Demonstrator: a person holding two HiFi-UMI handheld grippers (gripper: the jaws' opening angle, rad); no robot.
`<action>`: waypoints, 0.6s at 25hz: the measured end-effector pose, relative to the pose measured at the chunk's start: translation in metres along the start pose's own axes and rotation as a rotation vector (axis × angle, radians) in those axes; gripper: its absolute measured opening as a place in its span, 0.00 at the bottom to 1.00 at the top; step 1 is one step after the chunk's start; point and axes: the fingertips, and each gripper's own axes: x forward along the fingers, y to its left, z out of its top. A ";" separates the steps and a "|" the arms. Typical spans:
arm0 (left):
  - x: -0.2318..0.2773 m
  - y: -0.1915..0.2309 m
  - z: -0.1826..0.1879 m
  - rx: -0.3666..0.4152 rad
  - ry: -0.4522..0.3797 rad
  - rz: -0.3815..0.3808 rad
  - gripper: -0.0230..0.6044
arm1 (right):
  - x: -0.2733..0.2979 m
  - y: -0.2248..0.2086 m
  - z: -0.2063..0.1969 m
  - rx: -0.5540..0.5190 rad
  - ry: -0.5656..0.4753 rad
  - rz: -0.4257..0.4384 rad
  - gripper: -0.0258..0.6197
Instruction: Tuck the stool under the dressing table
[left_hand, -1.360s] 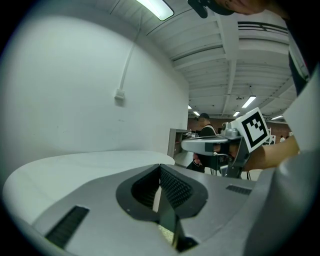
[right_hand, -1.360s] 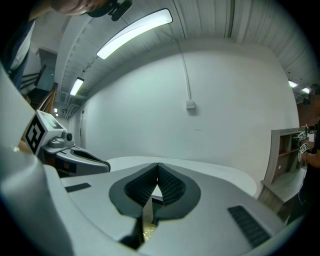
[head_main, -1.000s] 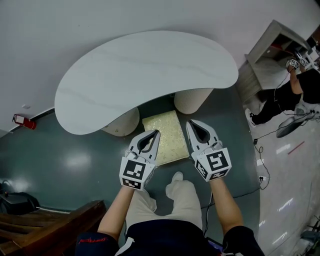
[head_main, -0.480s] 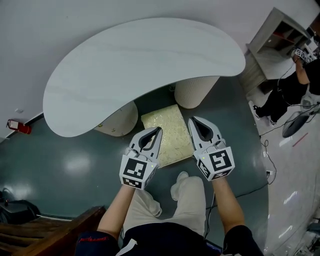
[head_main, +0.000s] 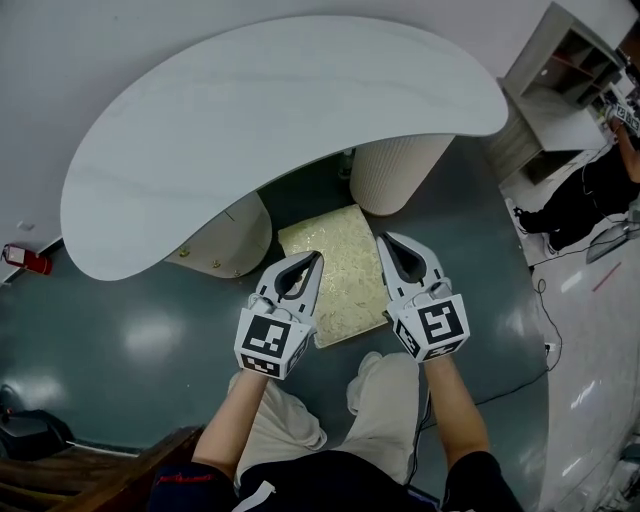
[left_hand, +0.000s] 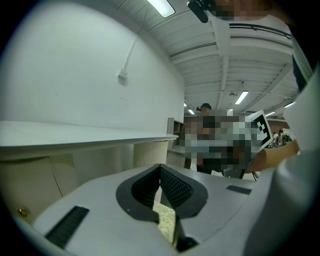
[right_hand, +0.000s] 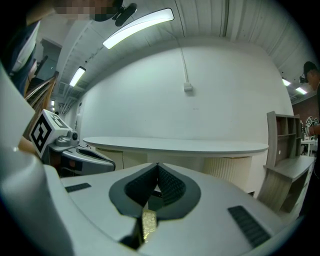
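At frame centre, the yellow-topped stool (head_main: 336, 272) is seen on the dark green floor (head_main: 120, 330), directly below the white kidney-shaped worktop (head_main: 280, 110). It is flanked by the left gripper (head_main: 311, 260) and the right gripper (head_main: 386, 245), both with fingers held together and empty.

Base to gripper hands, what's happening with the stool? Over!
Left gripper and right gripper shut, empty, flanking the stool. Stool in front of the table, facing the gap between its legs. Nothing seen blocking the gap.
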 end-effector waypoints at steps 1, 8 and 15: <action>0.003 0.001 -0.007 0.000 0.000 -0.001 0.06 | 0.003 -0.001 -0.007 -0.001 -0.001 0.000 0.06; 0.020 0.012 -0.054 0.019 -0.016 -0.004 0.06 | 0.020 -0.007 -0.056 -0.030 -0.022 0.002 0.06; 0.033 0.020 -0.100 0.065 -0.049 -0.012 0.06 | 0.033 -0.009 -0.099 -0.079 -0.059 0.009 0.06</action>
